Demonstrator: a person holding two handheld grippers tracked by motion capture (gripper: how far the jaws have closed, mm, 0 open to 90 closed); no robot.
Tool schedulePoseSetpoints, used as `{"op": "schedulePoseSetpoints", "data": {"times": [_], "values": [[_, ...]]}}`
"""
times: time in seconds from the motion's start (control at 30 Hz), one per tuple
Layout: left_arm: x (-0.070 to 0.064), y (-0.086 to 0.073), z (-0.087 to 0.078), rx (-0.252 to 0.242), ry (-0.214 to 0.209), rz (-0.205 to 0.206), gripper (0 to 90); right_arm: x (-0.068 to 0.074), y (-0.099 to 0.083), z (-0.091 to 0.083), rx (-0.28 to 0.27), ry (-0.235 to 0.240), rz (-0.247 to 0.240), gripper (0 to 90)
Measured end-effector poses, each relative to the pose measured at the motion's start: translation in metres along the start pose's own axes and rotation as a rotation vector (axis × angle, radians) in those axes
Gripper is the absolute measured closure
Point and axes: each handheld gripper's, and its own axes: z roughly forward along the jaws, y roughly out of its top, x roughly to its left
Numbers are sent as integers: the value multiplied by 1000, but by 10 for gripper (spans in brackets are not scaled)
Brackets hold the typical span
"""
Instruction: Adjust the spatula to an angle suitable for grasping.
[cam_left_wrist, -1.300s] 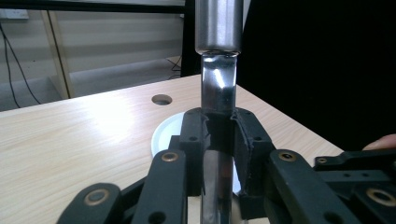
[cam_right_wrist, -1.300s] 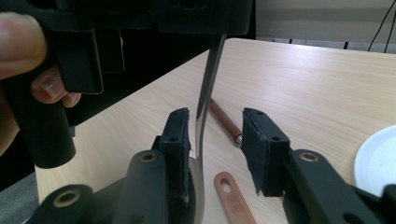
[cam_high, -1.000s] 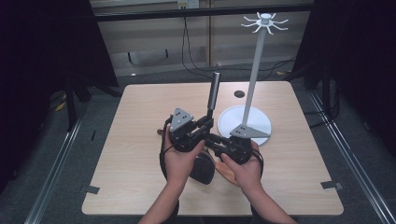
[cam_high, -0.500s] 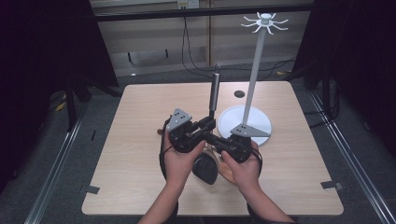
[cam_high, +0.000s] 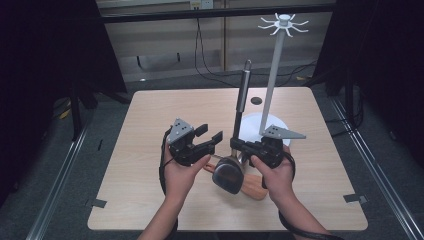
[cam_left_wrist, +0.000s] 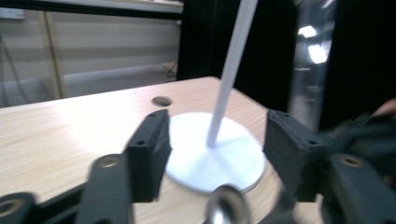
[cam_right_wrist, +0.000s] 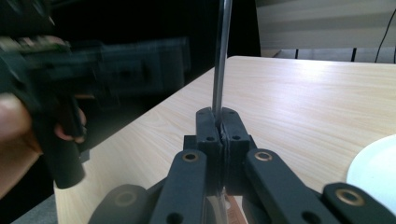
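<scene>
- The left claw (cam_high: 209, 136) is matt black, with blocky rubber-like pads, and stands spread wide with nothing between them; a grey three-cornered plate sits on top of it, and a hand grips it from below. In the left gripper view the left claw (cam_left_wrist: 215, 154) frames the white disc base beyond it.
- Just right of the left claw, between the two claws, a ladle (cam_high: 239, 115) stands nearly upright: a slim, shiny metal shaft with a darker cylindrical grip at the top and a rounded, dark grey bowl (cam_high: 228, 175) low near the tabletop (cam_high: 150, 125). In the left gripper view the polished, rounded metal of the ladle (cam_left_wrist: 227, 205) shows blurred just below the spread pads.
- A reddish-brown wooden utensil (cam_high: 252, 187) with a smooth rounded shape lies flat below the right claw, partly under the ladle's bowl.
- The right claw (cam_high: 236, 145) is pressed together on the ladle's shaft. In the right gripper view the right claw (cam_right_wrist: 218, 123) pinches the thin steel rod (cam_right_wrist: 221, 51), which rises straight up from the pads.
- Beyond the right claw stands a white rack (cam_high: 272, 75): a flat round disc base, a thin smooth pole and a crown of curved hooks.
- The tabletop is pale wood-grain laminate with rounded corners.
</scene>
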Motion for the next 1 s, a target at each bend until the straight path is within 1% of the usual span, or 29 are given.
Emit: {"op": "schedulePoseSetpoints", "data": {"times": [0.03,0.07,0.1,0.13,0.17,0.2,0.23,0.3,0.37,0.43,0.53,0.63,0.73,0.87,0.9,0.93,1.0], "values": [[2,-2,0,5,8,3,391,0,0,0,0,0,0,888],[5,-5,-1,13,19,14,367,-1,1,-2,-2,0,-2,888],[7,-8,-1,13,32,1,335,-3,3,-4,-3,2,-7,888],[10,-11,-2,25,40,10,311,-5,5,-6,-3,3,-11,888],[14,-15,-3,29,45,3,290,-8,8,-10,-3,-2,-14,888],[14,-15,-3,29,45,3,282,-8,8,-10,-3,-2,-14,888],[16,-18,-3,36,58,5,282,-9,9,-12,-4,0,-14,888],[18,-22,-3,50,66,15,267,-12,11,-14,-8,1,-7,888],[20,-26,-3,68,69,31,244,-14,12,-16,-11,7,-9,888],[22,-30,-3,84,67,29,237,-15,14,-17,-13,6,-16,888],[26,-35,-3,102,67,27,226,-18,17,-20,-12,18,-19,888],[30,-43,-3,123,73,29,217,-20,19,-22,-18,16,-18,888],[33,-50,-3,145,72,21,216,-23,23,-25,-27,14,-17,888],[38,-58,-6,162,84,11,217,-26,31,-30,-51,10,-24,888],[40,-59,-6,165,80,18,217,-27,32,-31,-54,10,-22,888],[40,-60,-7,164,86,4,217,-28,35,-32,-60,11,-22,888],[42,-61,-8,169,90,10,217,-30,38,-35,-65,7,-24,888]]}}
